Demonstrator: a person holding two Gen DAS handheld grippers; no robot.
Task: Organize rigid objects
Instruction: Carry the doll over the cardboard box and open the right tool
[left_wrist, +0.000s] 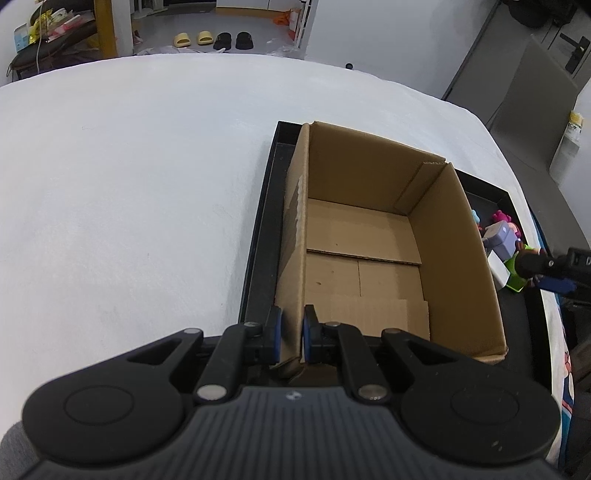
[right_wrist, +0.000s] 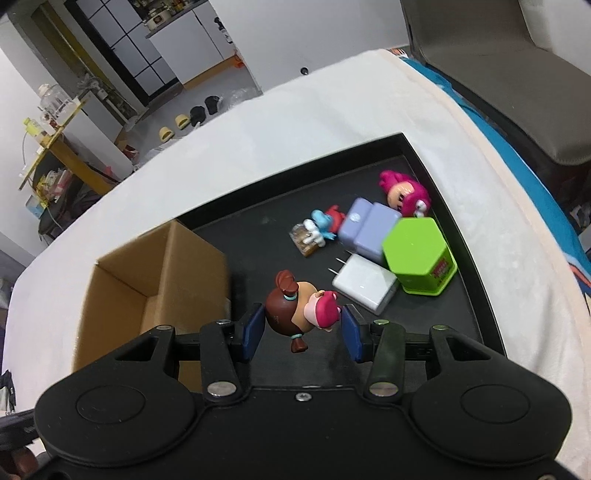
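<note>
A white cloth-covered table (left_wrist: 129, 184) carries a shallow black rectangular tray (right_wrist: 424, 155). In its left part stands an open brown cardboard box (left_wrist: 369, 236), its near-left wall pinched by the closed left gripper (left_wrist: 292, 334). The right gripper (right_wrist: 303, 332) is open around a brown-haired doll figurine (right_wrist: 295, 306), which touches neither pad. A green hexagonal tin (right_wrist: 417, 254) and white plug charger (right_wrist: 364, 282) lie just beyond, to the right.

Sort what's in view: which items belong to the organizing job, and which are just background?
Job: cardboard box; brown-haired figurine; white charger; green hexagonal tin; purple block; pink figurine; blue figurine; black tray.
Background: slippers; chair.
</note>
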